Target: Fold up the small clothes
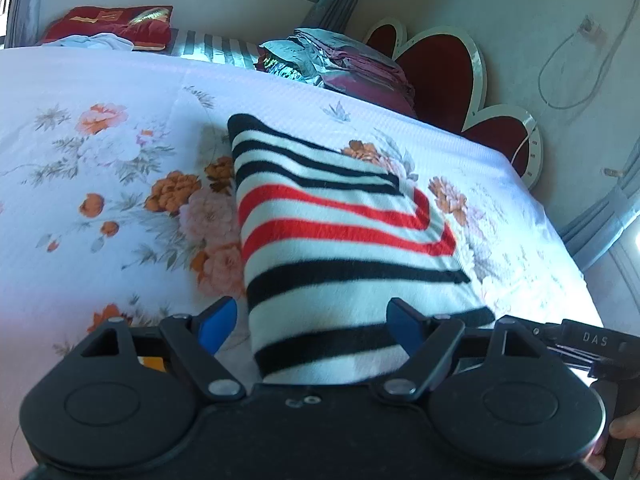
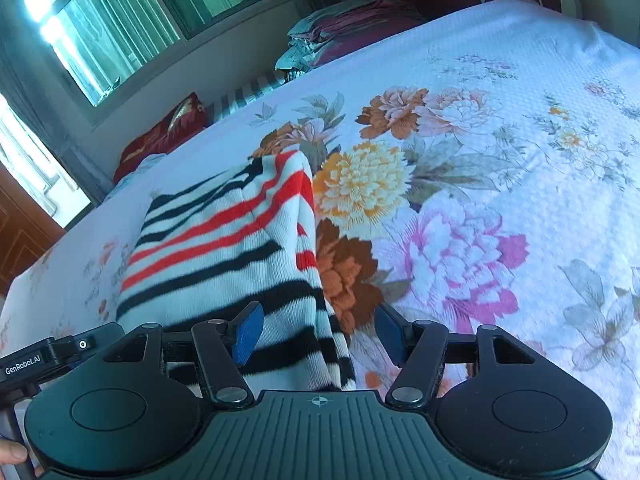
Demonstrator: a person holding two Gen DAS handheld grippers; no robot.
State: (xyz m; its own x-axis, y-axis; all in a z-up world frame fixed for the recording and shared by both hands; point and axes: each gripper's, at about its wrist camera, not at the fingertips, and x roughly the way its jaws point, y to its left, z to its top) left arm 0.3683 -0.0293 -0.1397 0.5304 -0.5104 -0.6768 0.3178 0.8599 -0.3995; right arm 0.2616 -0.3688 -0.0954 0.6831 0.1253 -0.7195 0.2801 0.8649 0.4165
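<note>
Two grippers sit low over the bed, and I have both standing apart with nothing clamped. My left gripper (image 1: 316,330) is spread wide; its blue pads (image 1: 216,326) stand either side of the near end of the striped garment (image 1: 340,240), and neither pad presses on the cloth that I can see. My right gripper (image 2: 320,334) is partly open, its left pad lying over the knit and its right pad over bare bedspread (image 2: 500,160), the garment's folded right edge running between them with no grip on it. The garment, white with black and red stripes, lies folded in a rough rectangle on the flowered bedspread, its near end toward the bed's near edge and under both tools, its far end reaching toward the middle of the bed. At the far edge of the bed I see a stack of folded maroon and grey bedding (image 1: 352,60) near the red headboard (image 1: 440,68), and a red pillow (image 1: 112,24) toward the far left corner.
</note>
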